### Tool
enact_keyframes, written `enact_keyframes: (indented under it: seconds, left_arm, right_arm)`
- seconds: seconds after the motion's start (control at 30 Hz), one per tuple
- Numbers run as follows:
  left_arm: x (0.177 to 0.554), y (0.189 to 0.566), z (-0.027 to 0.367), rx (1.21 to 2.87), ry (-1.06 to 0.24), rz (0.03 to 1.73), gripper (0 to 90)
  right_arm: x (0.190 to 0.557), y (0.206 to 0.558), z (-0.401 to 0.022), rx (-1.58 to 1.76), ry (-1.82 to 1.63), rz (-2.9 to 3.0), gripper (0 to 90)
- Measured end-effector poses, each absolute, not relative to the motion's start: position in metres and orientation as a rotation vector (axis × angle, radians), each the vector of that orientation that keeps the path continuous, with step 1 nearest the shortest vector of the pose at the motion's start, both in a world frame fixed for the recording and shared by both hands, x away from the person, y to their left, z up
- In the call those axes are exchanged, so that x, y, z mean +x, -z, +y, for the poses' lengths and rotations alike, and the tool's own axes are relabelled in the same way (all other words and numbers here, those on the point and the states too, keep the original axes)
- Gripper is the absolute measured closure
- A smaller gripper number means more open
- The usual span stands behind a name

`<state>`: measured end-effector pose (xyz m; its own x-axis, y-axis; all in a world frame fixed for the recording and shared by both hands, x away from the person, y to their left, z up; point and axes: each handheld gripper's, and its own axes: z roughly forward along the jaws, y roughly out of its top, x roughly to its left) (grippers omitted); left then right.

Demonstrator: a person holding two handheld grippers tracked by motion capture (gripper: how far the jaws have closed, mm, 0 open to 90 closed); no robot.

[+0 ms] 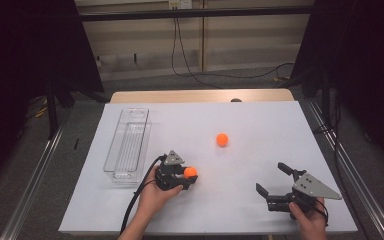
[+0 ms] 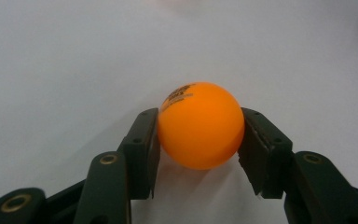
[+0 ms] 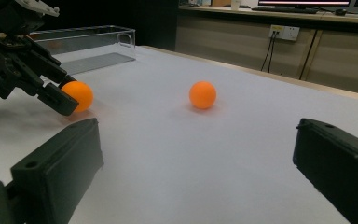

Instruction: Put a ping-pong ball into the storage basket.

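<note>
My left gripper [image 1: 189,176] is shut on an orange ball [image 1: 190,172] at the table's front left. In the left gripper view both pads press the sides of that ball [image 2: 199,125], which rests on the white surface. A second orange ball [image 1: 222,139] lies loose near the middle of the table, and it also appears in the right gripper view [image 3: 202,94]. My right gripper [image 1: 272,176] stands open at the front right, nothing between its jaws. From the right gripper view, the left gripper [image 3: 70,97] and its held ball [image 3: 78,95] are at the left.
A clear plastic bin [image 1: 127,145] stands lengthwise at the table's left side, just behind my left hand. White sheet [image 1: 260,125] covers the table. Cables run across the floor beyond the far edge.
</note>
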<state>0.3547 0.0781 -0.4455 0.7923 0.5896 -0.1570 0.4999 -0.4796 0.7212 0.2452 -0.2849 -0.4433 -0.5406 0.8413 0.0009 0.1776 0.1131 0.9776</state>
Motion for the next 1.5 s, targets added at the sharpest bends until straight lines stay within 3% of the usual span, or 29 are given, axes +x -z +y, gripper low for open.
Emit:
enact_keyframes:
  seconds: [1.5]
  left_arm:
    - [0.358,0.425,0.095,2.124,-0.127,0.857,50.9]
  right_arm:
    - [0.246,0.444,-0.283,0.987,-1.459,1.823,0.8]
